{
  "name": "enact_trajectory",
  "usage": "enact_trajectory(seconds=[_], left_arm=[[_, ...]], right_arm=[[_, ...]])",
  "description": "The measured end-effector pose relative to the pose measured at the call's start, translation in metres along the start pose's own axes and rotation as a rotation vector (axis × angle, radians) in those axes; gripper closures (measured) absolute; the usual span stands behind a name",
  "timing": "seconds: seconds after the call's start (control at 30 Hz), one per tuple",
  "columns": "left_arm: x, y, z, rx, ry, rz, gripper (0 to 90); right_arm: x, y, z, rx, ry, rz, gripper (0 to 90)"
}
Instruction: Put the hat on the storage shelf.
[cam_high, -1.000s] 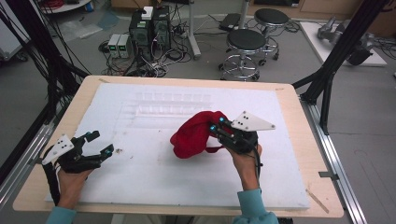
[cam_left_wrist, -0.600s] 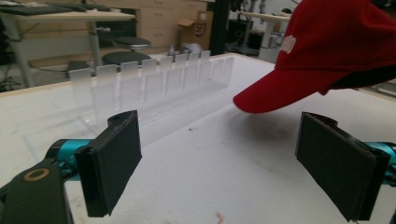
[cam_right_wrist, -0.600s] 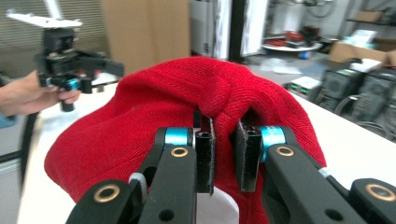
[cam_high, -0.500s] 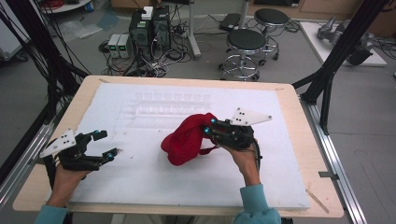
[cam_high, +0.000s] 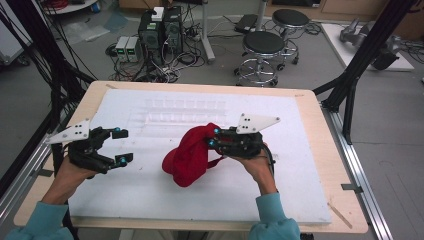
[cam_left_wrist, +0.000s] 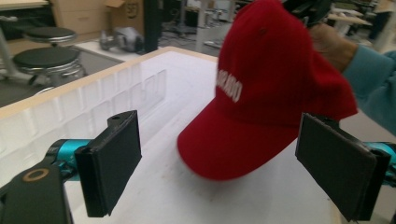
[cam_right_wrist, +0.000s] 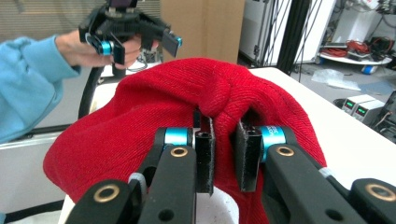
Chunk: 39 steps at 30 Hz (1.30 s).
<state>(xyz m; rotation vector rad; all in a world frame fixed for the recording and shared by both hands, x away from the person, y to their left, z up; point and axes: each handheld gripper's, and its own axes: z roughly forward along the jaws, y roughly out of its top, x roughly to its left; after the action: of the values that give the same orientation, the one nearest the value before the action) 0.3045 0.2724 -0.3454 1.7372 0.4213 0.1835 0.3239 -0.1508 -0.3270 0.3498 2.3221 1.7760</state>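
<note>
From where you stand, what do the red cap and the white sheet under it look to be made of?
The red cap looks like soft woven or knitted cloth, matte: ribbed weave shows, and it bunches where the right gripper pinches it. Its white lettering may be stitched or printed. The white sheet looks like stiff foam or plastic board, matte and faintly scuffed; I can't tell which.

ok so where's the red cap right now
In the high view the red cap hangs near the middle of the white board, pinched at its top by the right tool, with the open left tool off to its left.
</note>
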Motion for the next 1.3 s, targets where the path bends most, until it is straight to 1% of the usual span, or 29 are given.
enact_trajectory(seconds=[0.03, 0.07, 0.1, 0.13, 0.17, 0.23, 0.3, 0.33, 0.37, 0.4, 0.43, 0.47, 0.53, 0.57, 0.6, 0.67, 0.7, 0.73, 0.77, 0.8, 0.97, 1.0, 1.03, 1.07, 1.13, 1.17, 1.23, 1.27, 1.3], left_arm=[[0.000, 0.005, 0.005, 0.011, -0.018, 0.004, 14.4], [0.001, 0.010, 0.011, 0.013, -0.046, 0.007, 14.1], [0.001, 0.010, 0.011, 0.013, -0.046, 0.007, 14.1], [0.002, 0.016, 0.018, 0.019, -0.071, 0.005, 14.1], [0.002, 0.016, 0.018, 0.019, -0.071, 0.005, 14.1], [0.003, 0.022, 0.026, 0.031, -0.082, 0.016, 14.1], [0.003, 0.026, 0.032, 0.031, -0.093, 0.029, 14.1], [0.003, 0.030, 0.037, 0.034, -0.107, 0.040, 14.2], [0.002, 0.032, 0.040, 0.035, -0.110, 0.049, 14.2], [0.002, 0.037, 0.047, 0.033, -0.126, 0.074, 14.2], [0.003, 0.039, 0.050, 0.033, -0.141, 0.074, 14.2], [0.003, 0.039, 0.050, 0.033, -0.141, 0.074, 14.2], [0.005, 0.043, 0.059, 0.040, -0.178, 0.072, 14.1], [0.006, 0.046, 0.068, 0.061, -0.204, 0.074, 13.8], [0.006, 0.046, 0.068, 0.061, -0.204, 0.074, 13.4], [0.004, 0.048, 0.080, 0.085, -0.236, 0.086, 11.9], [0.004, 0.048, 0.080, 0.085, -0.236, 0.086, 11.9], [0.003, 0.048, 0.084, 0.094, -0.246, 0.088, 11.9], [0.002, 0.049, 0.089, 0.108, -0.267, 0.090, 11.8], [0.002, 0.049, 0.089, 0.108, -0.267, 0.090, 11.8], [0.001, 0.050, 0.102, 0.140, -0.302, 0.087, 11.8], [0.001, 0.050, 0.102, 0.140, -0.302, 0.087, 11.8], [0.002, 0.050, 0.106, 0.158, -0.315, 0.089, 11.8], [0.002, 0.050, 0.106, 0.158, -0.315, 0.089, 11.8], [0.002, 0.049, 0.110, 0.171, -0.329, 0.079, 11.8], [0.003, 0.048, 0.111, 0.176, -0.333, 0.080, 11.8], [0.002, 0.047, 0.114, 0.181, -0.342, 0.084, 11.8], [0.000, 0.047, 0.116, 0.183, -0.353, 0.082, 11.8], [0.000, 0.047, 0.116, 0.183, -0.353, 0.082, 11.9]], right_arm=[[0.000, 0.000, 0.002, 0.005, 0.009, 0.001, 81.0], [0.000, 0.001, 0.005, 0.011, 0.014, -0.003, 81.1], [0.000, 0.001, 0.005, 0.011, 0.014, -0.003, 81.1], [0.001, 0.002, 0.007, 0.019, 0.024, -0.009, 81.0], [0.001, 0.002, 0.007, 0.019, 0.024, -0.009, 81.0], [0.002, 0.003, 0.008, 0.022, 0.033, -0.010, 81.1], [0.002, 0.006, 0.010, 0.026, 0.050, -0.008, 81.0], [0.001, 0.007, 0.011, 0.030, 0.054, -0.003, 81.0], [0.001, 0.007, 0.012, 0.034, 0.062, -0.002, 81.0], [0.001, 0.008, 0.013, 0.041, 0.066, -0.003, 81.0], [0.002, 0.009, 0.013, 0.050, 0.071, -0.006, 81.0], [0.002, 0.011, 0.014, 0.059, 0.078, -0.009, 81.0], [0.002, 0.012, 0.015, 0.068, 0.083, -0.012, 81.0], [0.003, 0.014, 0.017, 0.084, 0.090, -0.018, 81.0], [0.003, 0.015, 0.018, 0.084, 0.092, -0.022, 81.0], [0.003, 0.016, 0.018, 0.091, 0.096, -0.023, 81.0], [0.003, 0.016, 0.019, 0.091, 0.096, -0.026, 81.0], [0.003, 0.017, 0.019, 0.094, 0.098, -0.026, 80.9], [0.003, 0.017, 0.019, 0.096, 0.092, -0.025, 80.9], [0.003, 0.017, 0.019, 0.096, 0.092, -0.025, 80.9], [0.004, 0.018, 0.021, 0.111, 0.093, -0.039, 80.8], [0.004, 0.018, 0.021, 0.111, 0.093, -0.039, 80.8], [0.004, 0.018, 0.021, 0.111, 0.097, -0.042, 80.8], [0.004, 0.018, 0.021, 0.111, 0.098, -0.045, 80.8], [0.005, 0.018, 0.021, 0.113, 0.100, -0.046, 80.8], [0.005, 0.018, 0.022, 0.115, 0.102, -0.054, 80.8], [0.006, 0.018, 0.022, 0.117, 0.104, -0.052, 80.8], [0.006, 0.018, 0.023, 0.115, 0.107, -0.055, 80.8], [0.006, 0.018, 0.023, 0.115, 0.107, -0.055, 80.8]])
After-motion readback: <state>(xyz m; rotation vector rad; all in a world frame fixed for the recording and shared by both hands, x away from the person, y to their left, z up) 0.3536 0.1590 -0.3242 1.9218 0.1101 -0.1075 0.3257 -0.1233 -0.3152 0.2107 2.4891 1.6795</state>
